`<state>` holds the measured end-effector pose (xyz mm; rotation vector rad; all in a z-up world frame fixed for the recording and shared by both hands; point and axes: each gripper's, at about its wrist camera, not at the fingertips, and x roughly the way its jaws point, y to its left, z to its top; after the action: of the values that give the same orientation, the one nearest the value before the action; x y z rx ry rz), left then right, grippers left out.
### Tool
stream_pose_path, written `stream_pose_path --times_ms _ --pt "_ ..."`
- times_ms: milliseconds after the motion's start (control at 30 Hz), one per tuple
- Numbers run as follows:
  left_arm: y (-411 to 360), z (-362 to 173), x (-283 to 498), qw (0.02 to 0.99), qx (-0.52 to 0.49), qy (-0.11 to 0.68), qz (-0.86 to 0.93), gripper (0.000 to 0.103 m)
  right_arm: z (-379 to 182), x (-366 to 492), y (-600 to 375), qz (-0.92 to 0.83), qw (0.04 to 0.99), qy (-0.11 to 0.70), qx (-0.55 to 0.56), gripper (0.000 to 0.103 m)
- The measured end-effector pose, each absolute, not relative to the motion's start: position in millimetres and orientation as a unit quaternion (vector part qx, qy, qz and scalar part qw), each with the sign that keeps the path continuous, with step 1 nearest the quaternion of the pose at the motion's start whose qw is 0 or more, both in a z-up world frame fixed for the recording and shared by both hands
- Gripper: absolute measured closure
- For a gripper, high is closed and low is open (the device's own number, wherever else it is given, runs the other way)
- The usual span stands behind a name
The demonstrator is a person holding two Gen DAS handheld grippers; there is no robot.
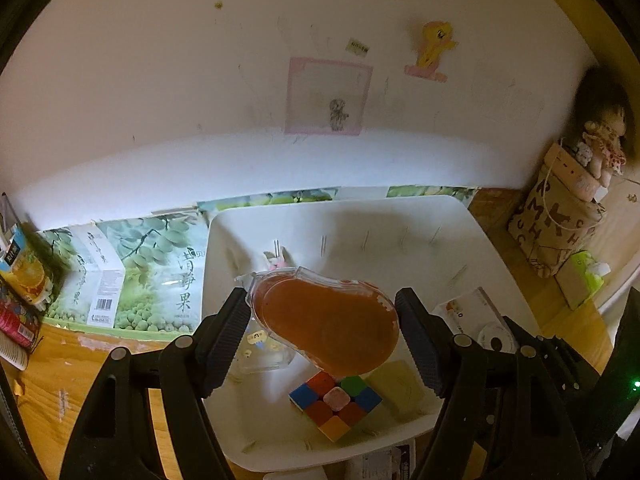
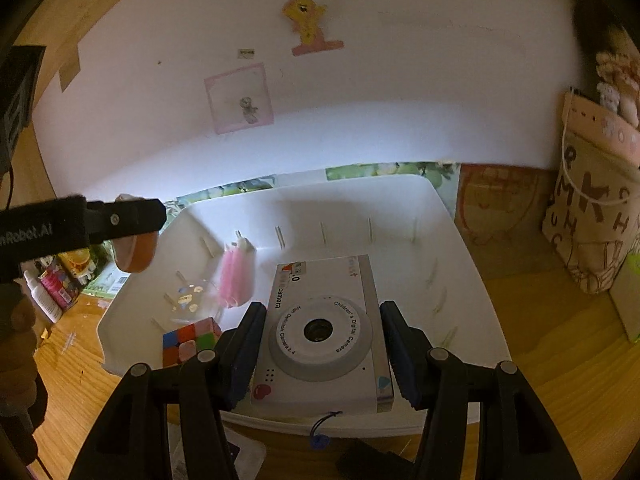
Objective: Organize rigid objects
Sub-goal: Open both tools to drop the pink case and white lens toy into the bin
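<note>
My left gripper (image 1: 322, 312) is shut on an orange pear-shaped case (image 1: 328, 328) in clear plastic, held tilted above the white bin (image 1: 472, 248). Below it in the bin lie a colour cube (image 1: 336, 404), a yellow block (image 1: 396, 388) and a clear container (image 1: 260, 348). My right gripper (image 2: 323, 320) is shut on a white children's digital camera (image 2: 324, 336), lens up, over the near part of the bin (image 2: 452, 248). In the right wrist view the orange case (image 2: 136, 252) hangs at the bin's left rim, and a pink item (image 2: 236, 280) and the cube (image 2: 188, 340) lie inside.
A flattened grape-print carton (image 1: 152, 264) leans against the wall behind the bin. A letter-patterned bag (image 1: 560, 220) with a doll on it stands at the right. Juice boxes and packets (image 1: 24, 272) crowd the left of the wooden table (image 1: 52, 392).
</note>
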<state>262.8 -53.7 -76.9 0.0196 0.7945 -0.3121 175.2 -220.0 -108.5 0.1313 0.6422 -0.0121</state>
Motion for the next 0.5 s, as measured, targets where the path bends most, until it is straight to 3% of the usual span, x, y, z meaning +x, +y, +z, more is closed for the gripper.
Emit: stream_pose_path --times_ms 100,200,300,500 --pt "-51 -77 264 0.906 -0.005 0.394 -0.154 0.026 -107 174 -223 -0.012 0.948 0.308 0.073 0.044" --pt "-46 -72 261 0.909 -0.016 0.386 -0.155 0.025 -100 170 -222 -0.019 0.954 0.288 0.075 0.027" --pt "-42 -64 256 0.914 -0.018 0.377 -0.150 0.020 -96 168 -218 -0.026 0.957 0.280 0.067 0.026" --pt "-32 -44 239 0.924 -0.013 0.354 -0.142 0.019 -84 159 -214 -0.034 0.960 0.267 0.072 0.022"
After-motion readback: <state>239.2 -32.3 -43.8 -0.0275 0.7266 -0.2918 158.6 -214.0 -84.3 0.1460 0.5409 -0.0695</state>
